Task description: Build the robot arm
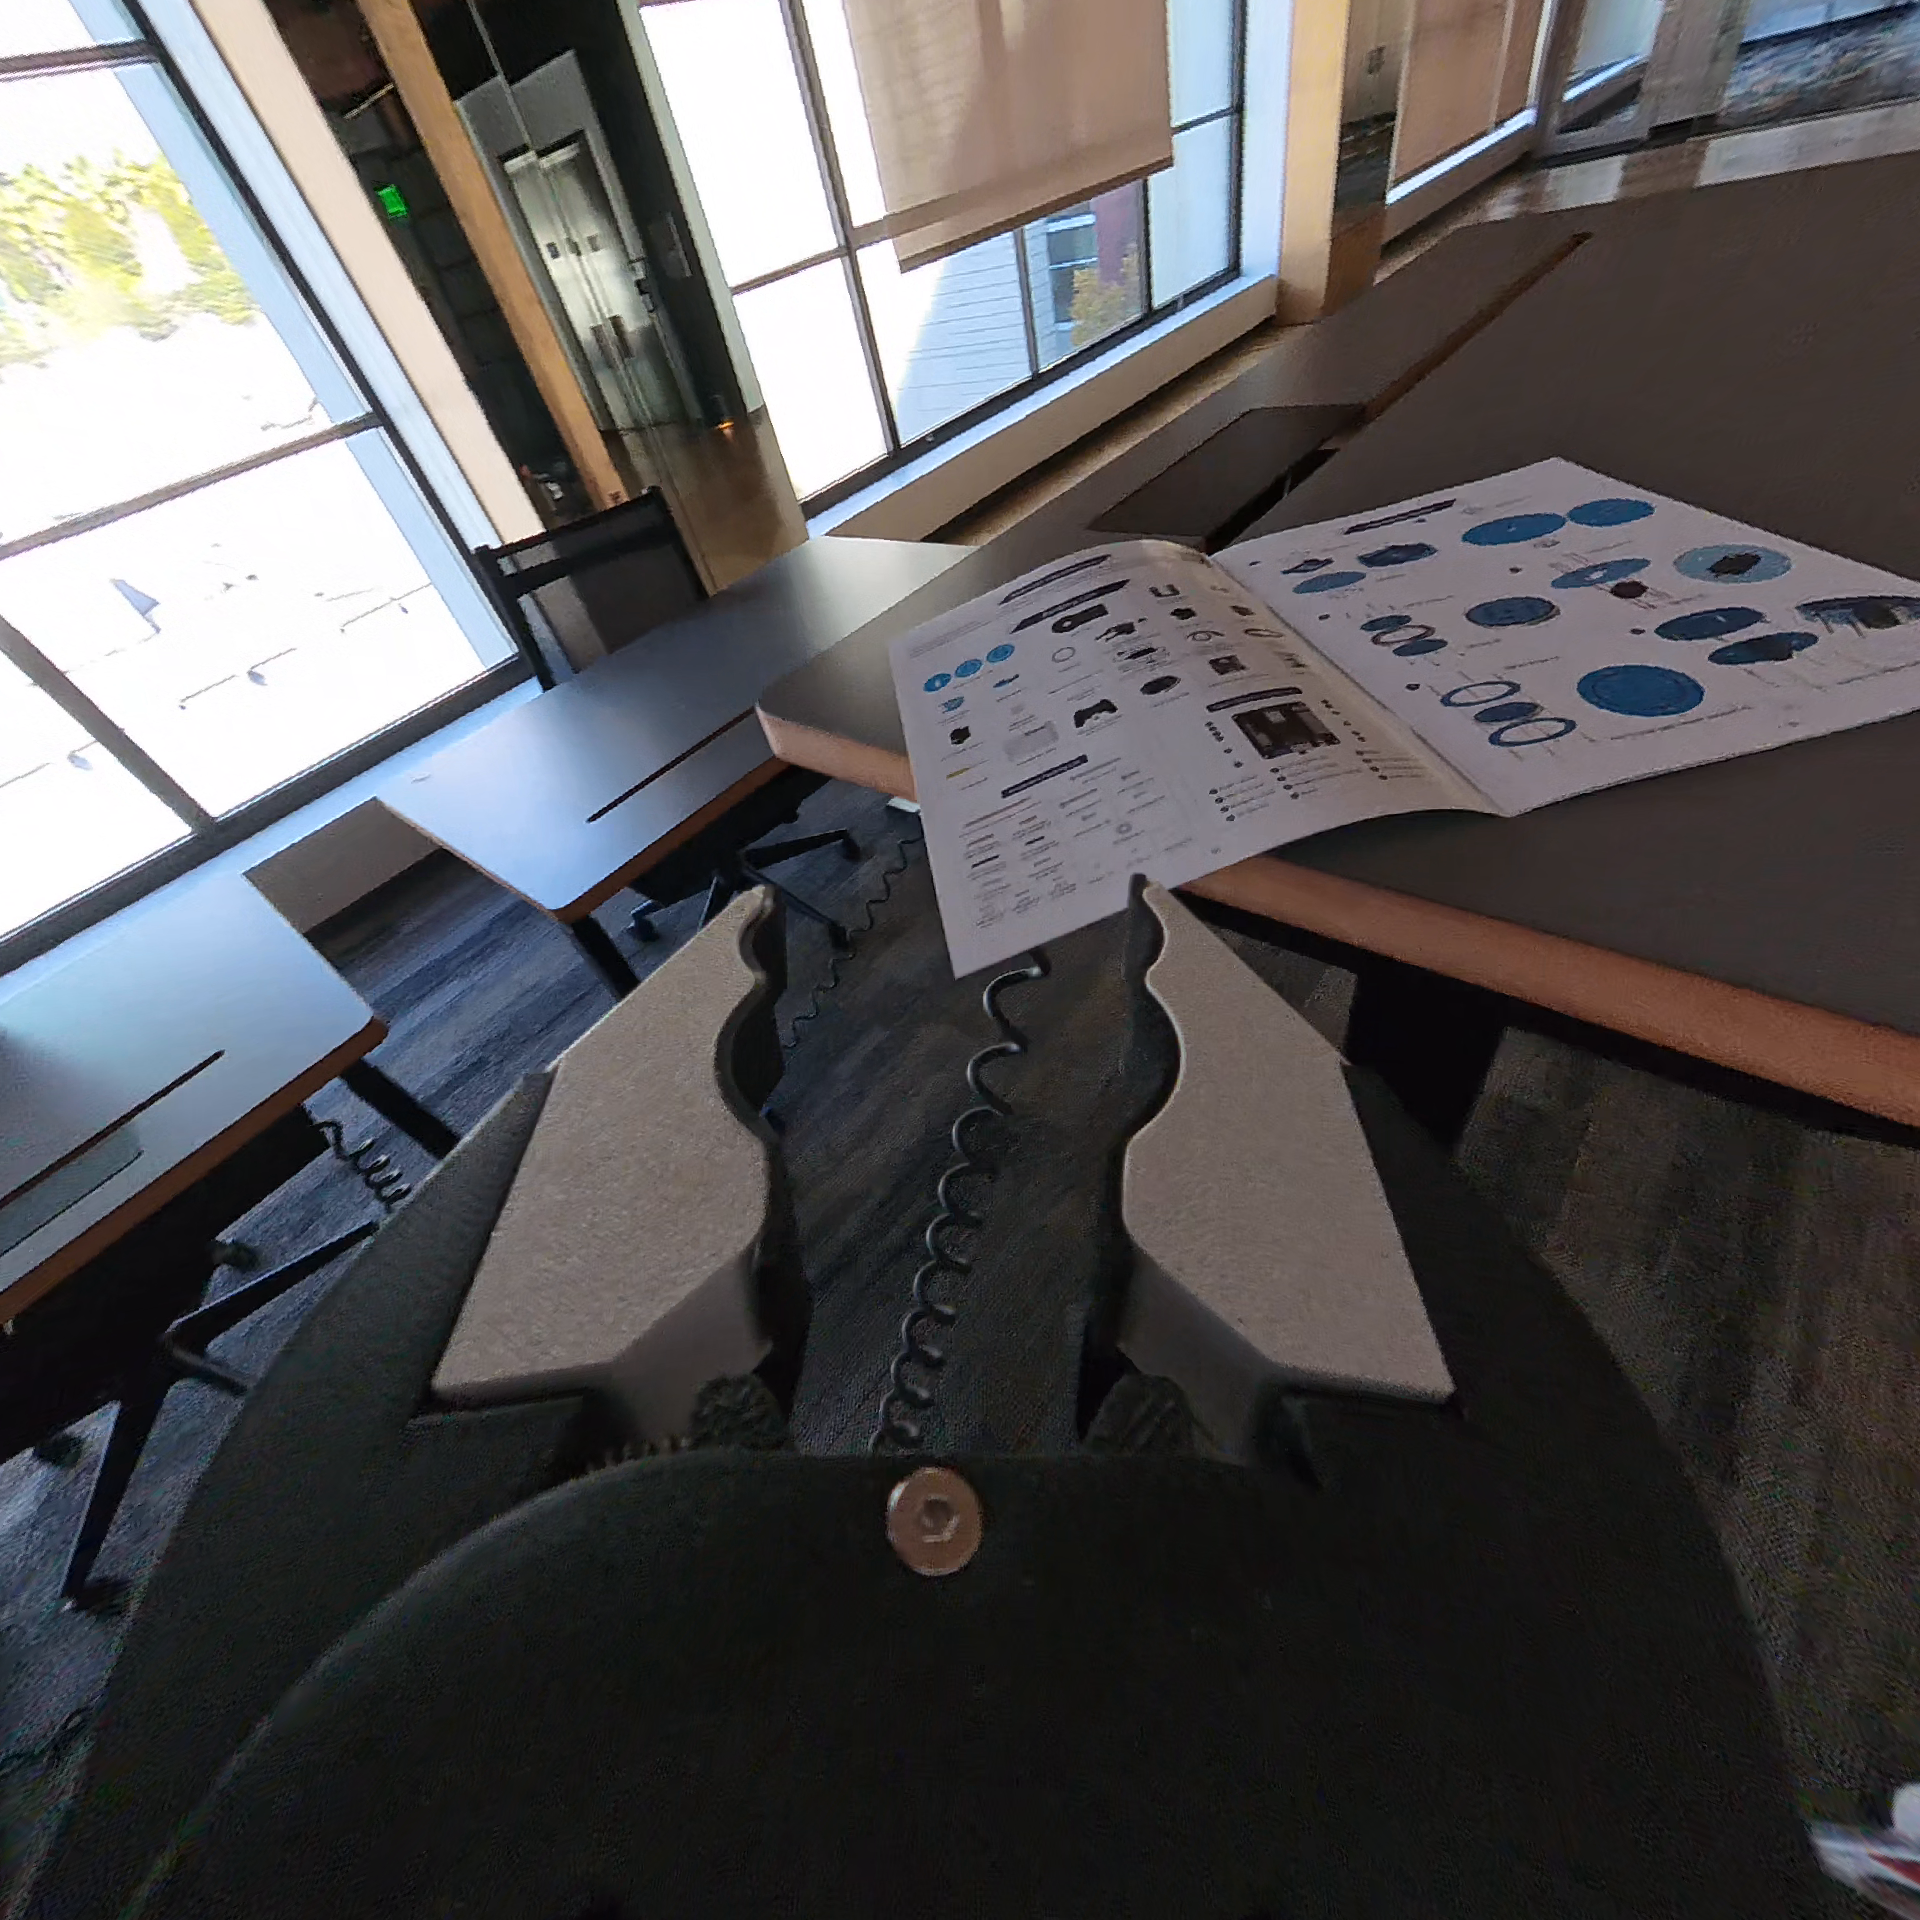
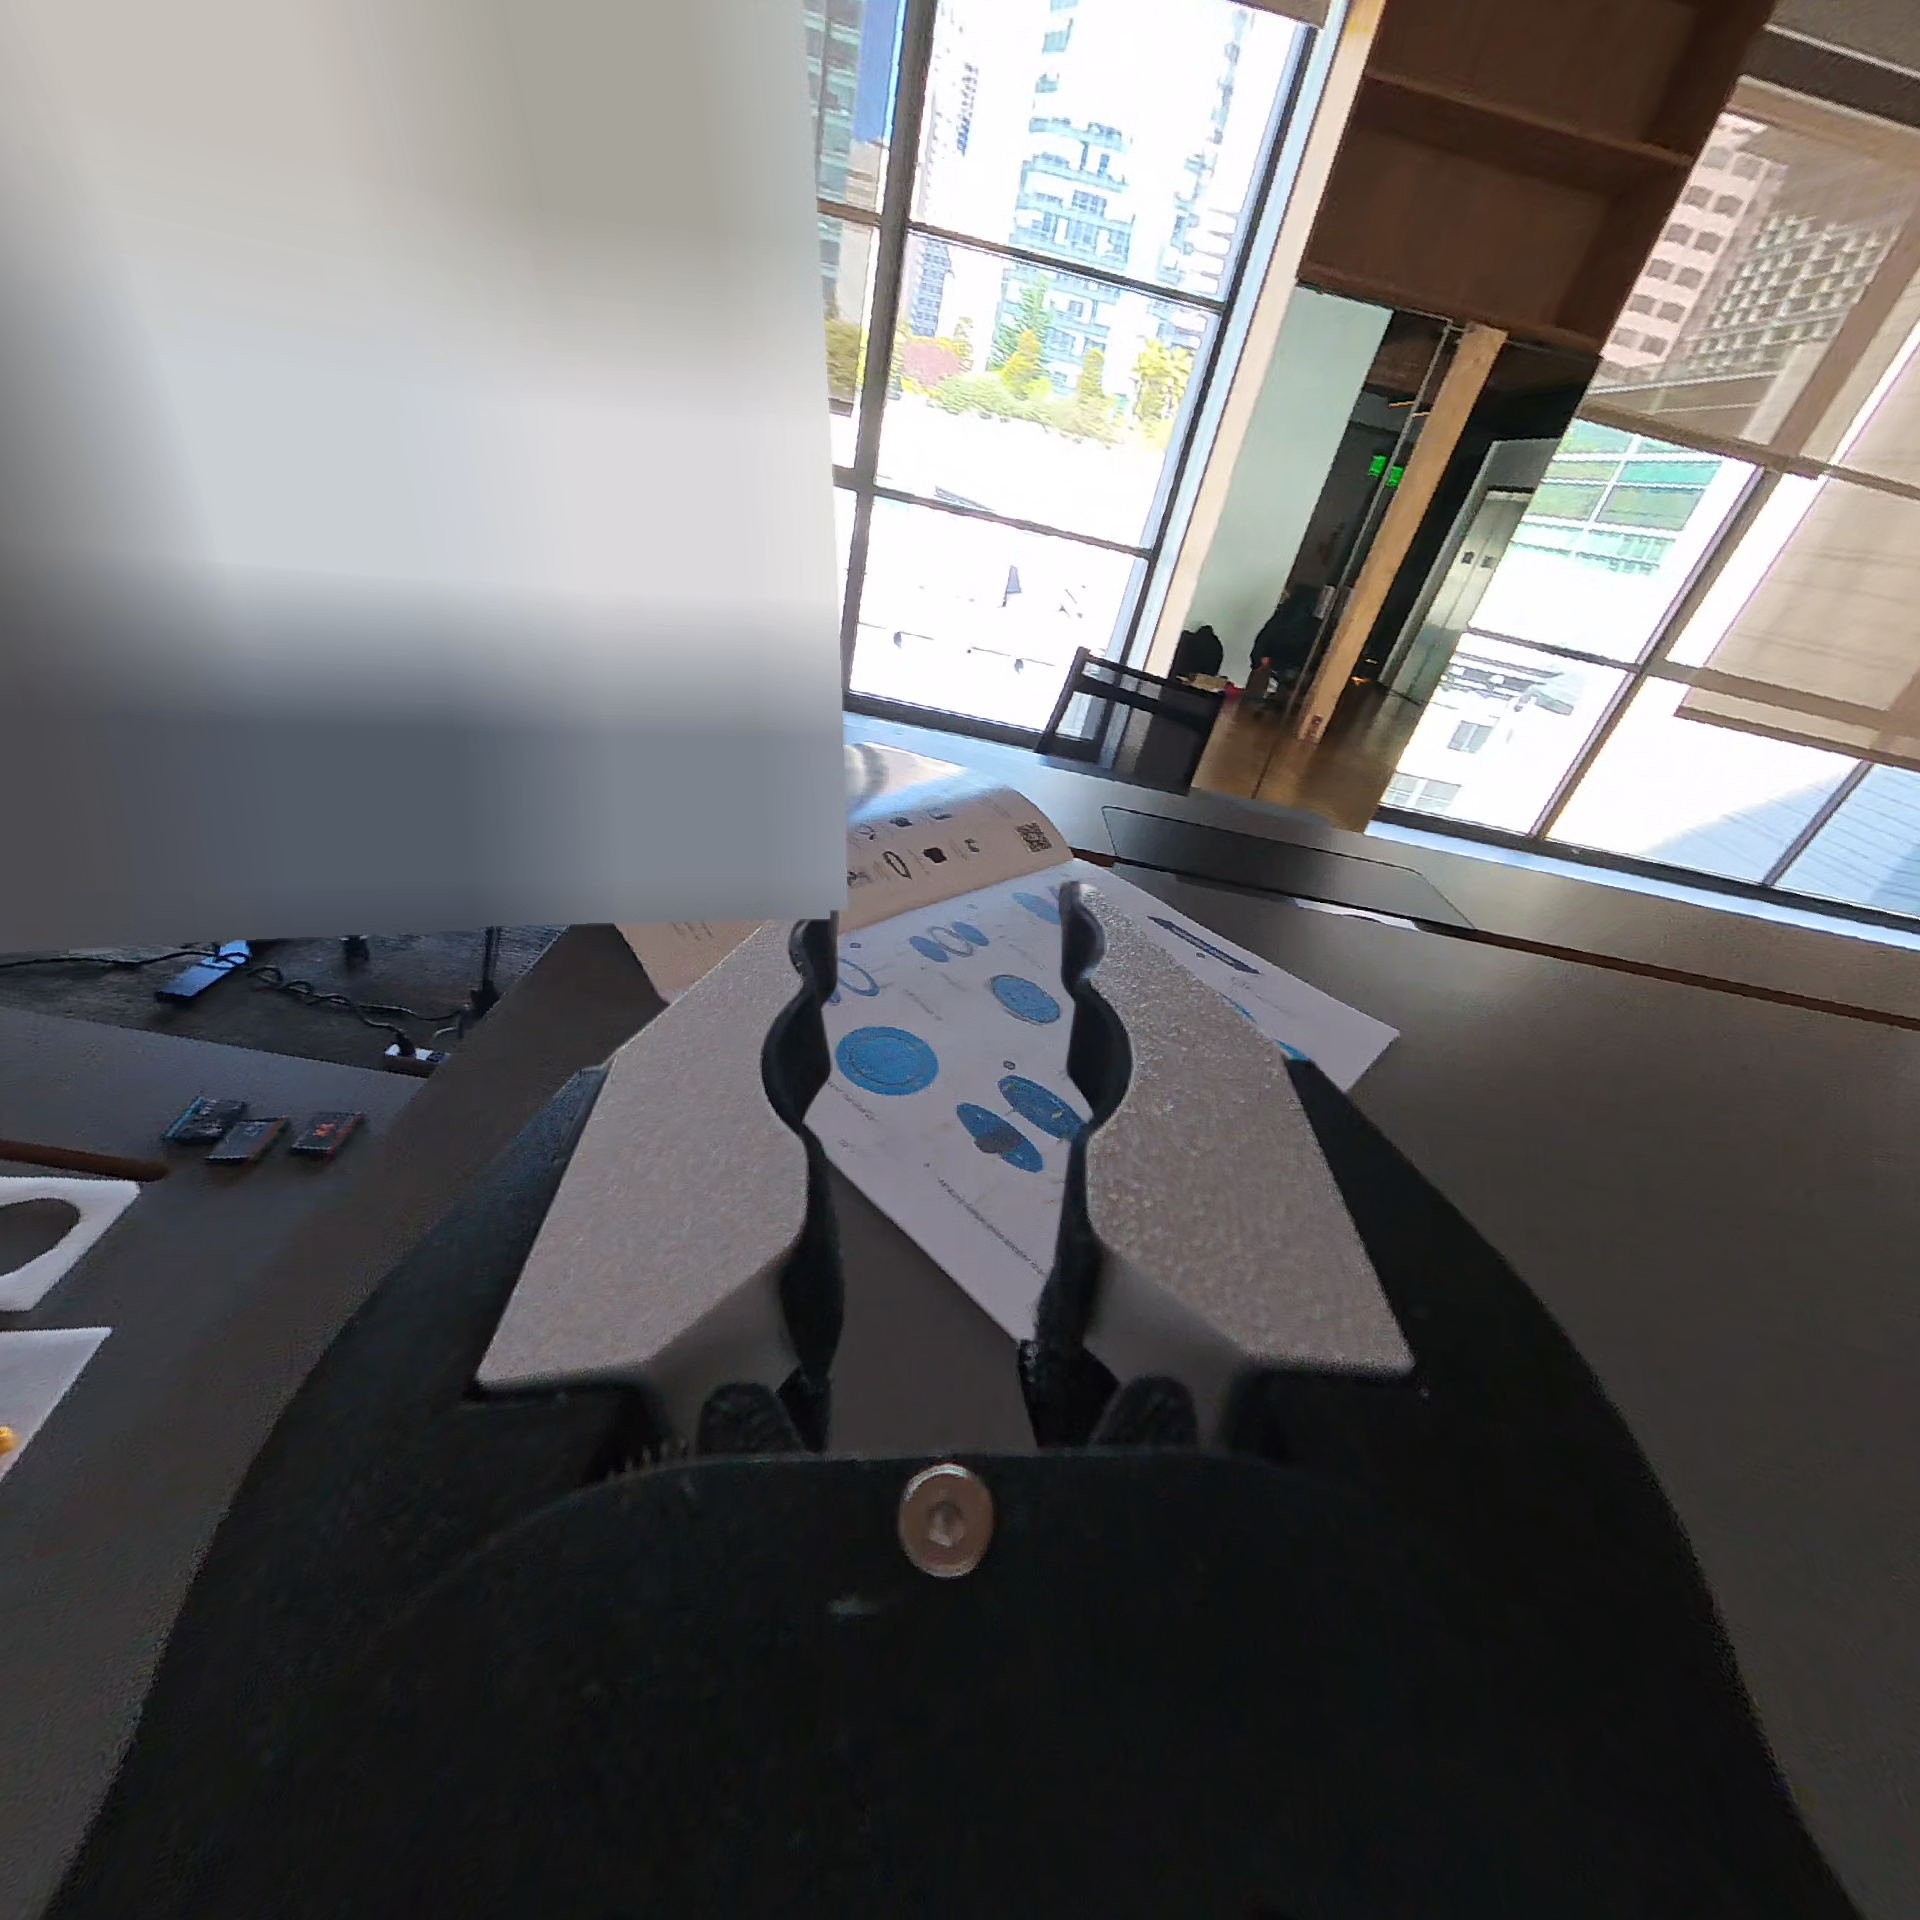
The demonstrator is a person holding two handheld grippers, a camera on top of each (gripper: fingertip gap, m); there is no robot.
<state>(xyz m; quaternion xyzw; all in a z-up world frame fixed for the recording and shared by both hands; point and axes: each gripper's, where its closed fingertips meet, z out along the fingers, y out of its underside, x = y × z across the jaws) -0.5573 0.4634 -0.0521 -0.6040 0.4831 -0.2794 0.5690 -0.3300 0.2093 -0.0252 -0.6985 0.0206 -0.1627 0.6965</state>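
Both grippers' fingers apart, empty, open booklet [image 1: 1351, 665] flat, spine running away across table [image 1: 1714, 883].

Bright daylight came through the floor-to-ceiling windows [image 1: 208, 520]. Dark desks [image 1: 623, 748] stood in a row just beside them, over grey carpet [image 1: 1714, 1299]; a wooden column [image 2: 1392, 540] stood nearby.

Left gripper [image 1: 951, 914]: wide open, holding nothing, tipped to one side.
Right gripper [image 2: 945, 920]: open, holding nothing, pointing straight ahead.
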